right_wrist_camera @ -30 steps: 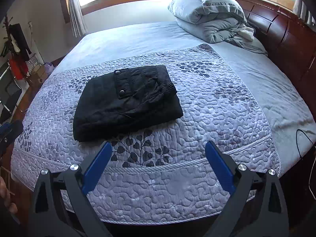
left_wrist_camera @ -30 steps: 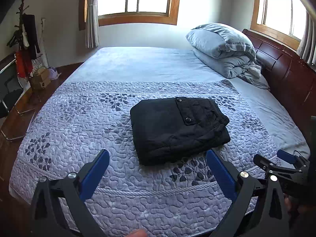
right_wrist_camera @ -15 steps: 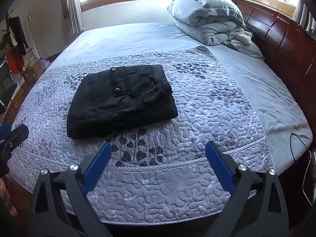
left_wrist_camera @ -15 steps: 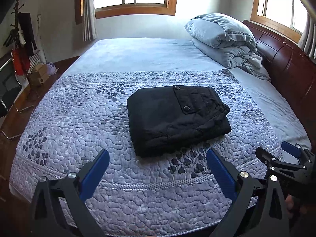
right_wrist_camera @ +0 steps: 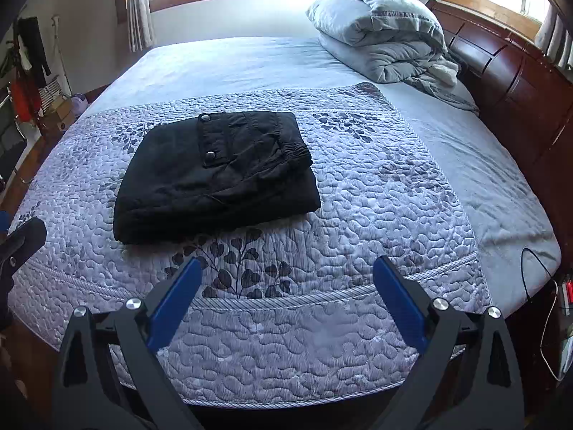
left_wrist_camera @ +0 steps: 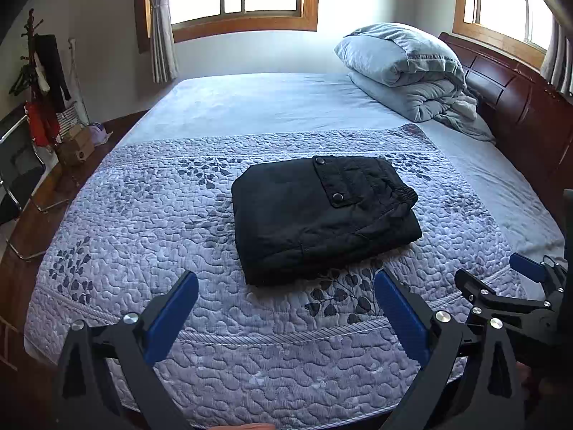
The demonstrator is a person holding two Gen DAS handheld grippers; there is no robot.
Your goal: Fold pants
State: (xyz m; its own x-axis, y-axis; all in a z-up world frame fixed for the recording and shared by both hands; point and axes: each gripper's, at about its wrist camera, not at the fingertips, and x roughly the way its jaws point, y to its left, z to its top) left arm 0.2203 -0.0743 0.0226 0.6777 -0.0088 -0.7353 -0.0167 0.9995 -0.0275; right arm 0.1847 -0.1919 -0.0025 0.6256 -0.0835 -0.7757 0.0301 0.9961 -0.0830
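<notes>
The bed (left_wrist_camera: 272, 104) fills both views, and over the last second more of it has crept into frame: the near edge of the quilt (left_wrist_camera: 150, 222) now sits higher above my claws, and the pillow pile (left_wrist_camera: 401, 68) at upper right has slid down a bit. So I'm backing both hands away from the bed, not going in.

The pants (left_wrist_camera: 315, 222) sit in the middle of the left view, centre-left in the right view, as a neat black rectangle on the quilt, pocket flap and snaps on top. Their shape hasn't budged between frames, so I'd call the folding basically done and this the retreat.

My left claw (left_wrist_camera: 286, 302) is spread wide and empty, well short of the pants. Right claw (right_wrist_camera: 288, 283) is the same: wide, nothing in it, hovering over the quilt's near border.
</notes>
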